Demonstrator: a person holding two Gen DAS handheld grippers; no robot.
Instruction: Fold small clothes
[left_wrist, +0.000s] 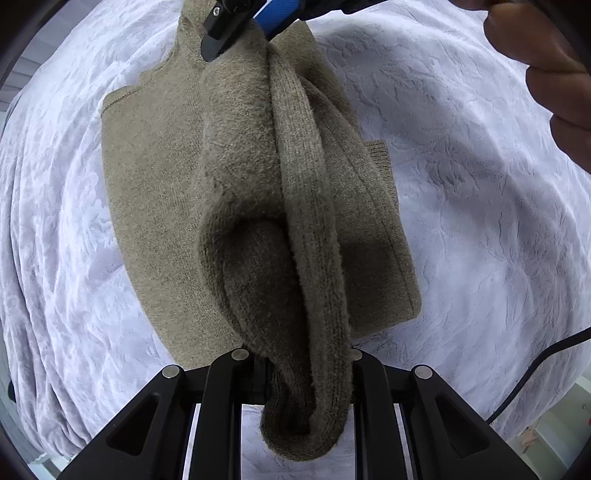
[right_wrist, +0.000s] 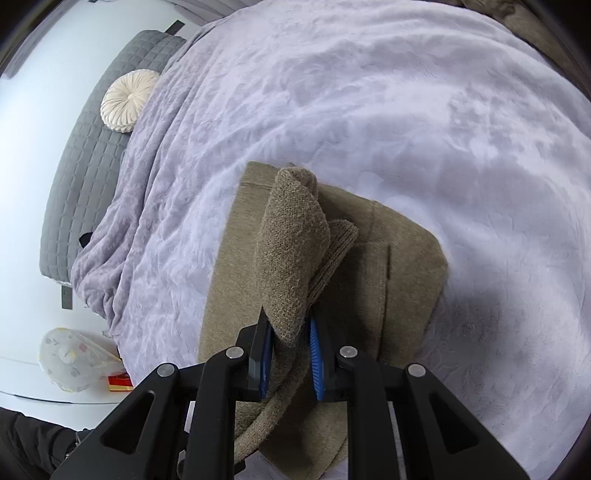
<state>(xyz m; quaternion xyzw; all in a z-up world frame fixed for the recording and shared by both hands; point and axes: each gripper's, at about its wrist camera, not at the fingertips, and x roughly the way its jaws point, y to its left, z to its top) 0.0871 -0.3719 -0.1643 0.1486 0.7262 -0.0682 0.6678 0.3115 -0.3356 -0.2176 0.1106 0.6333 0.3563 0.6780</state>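
Both claws pinching tan sweater edge, lifted over blanket

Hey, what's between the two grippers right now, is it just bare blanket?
No: a raised fold of the tan knit garment spans from the left gripper to the right gripper, each shut on one end. The left wrist view shows it, above the lilac blanket.

**Sweater fold held at both ends**

The left tool clamps a raised fold of the tan sweater. The right tool pinches the fold's far end. Beneath the sweater lies a lavender blanket.
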